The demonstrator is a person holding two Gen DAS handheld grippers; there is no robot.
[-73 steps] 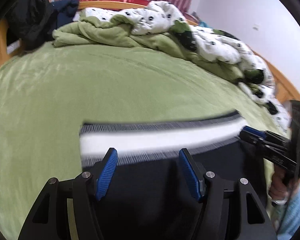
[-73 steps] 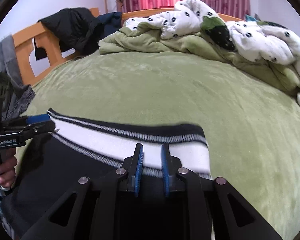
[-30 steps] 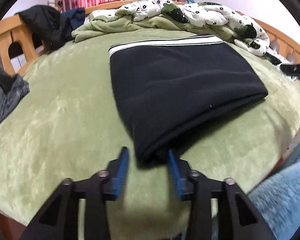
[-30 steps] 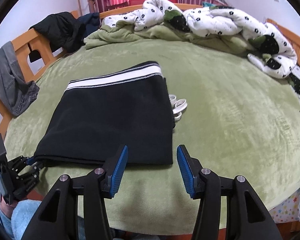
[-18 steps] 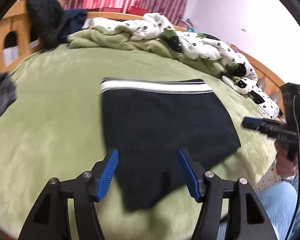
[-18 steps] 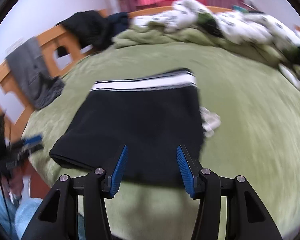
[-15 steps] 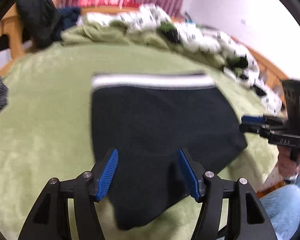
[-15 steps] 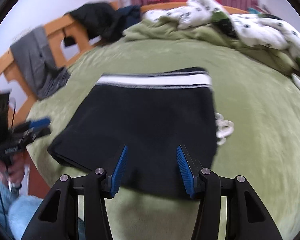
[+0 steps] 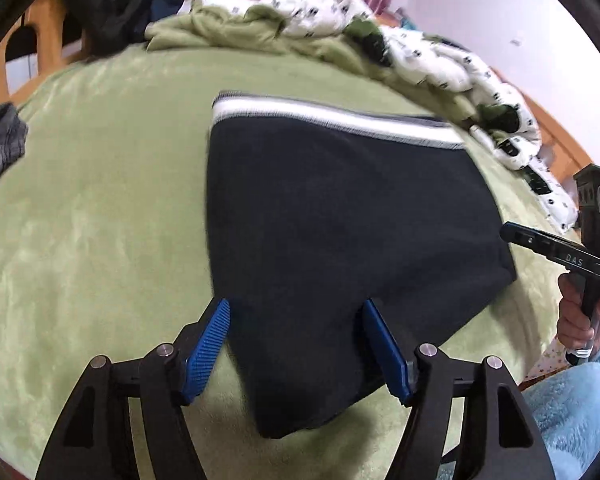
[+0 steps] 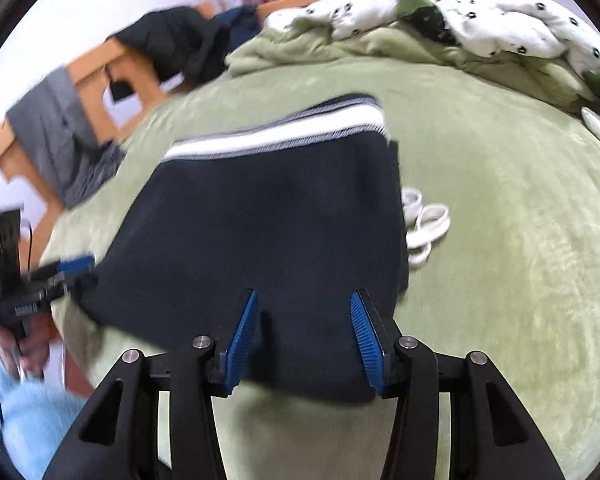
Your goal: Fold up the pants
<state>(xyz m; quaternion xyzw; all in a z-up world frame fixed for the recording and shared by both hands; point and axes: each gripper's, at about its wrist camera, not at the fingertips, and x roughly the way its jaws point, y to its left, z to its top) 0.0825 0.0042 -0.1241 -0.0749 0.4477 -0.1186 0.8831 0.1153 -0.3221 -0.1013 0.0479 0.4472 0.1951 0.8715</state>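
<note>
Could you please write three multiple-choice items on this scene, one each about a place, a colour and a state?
1. Where does the white drawstring lie?
A. On the bedspread beside the pants
B. On top of the pants
C. Over the bed frame

2. What colour is the wide band along the pants' far edge?
A. Red
B. White
C. Yellow

3. How do the left gripper's fingers stand?
A. Pressed shut on the quilt
B. Apart, astride the pants' near corner
C. Clamped on the drawstring

Answers: 1 A, it rests on the green bedspread at the pants' side edge. 2 B, a white band edged with dark lines. 3 B, the blue fingers are opening with the corner between them, not pressed on it.
</note>
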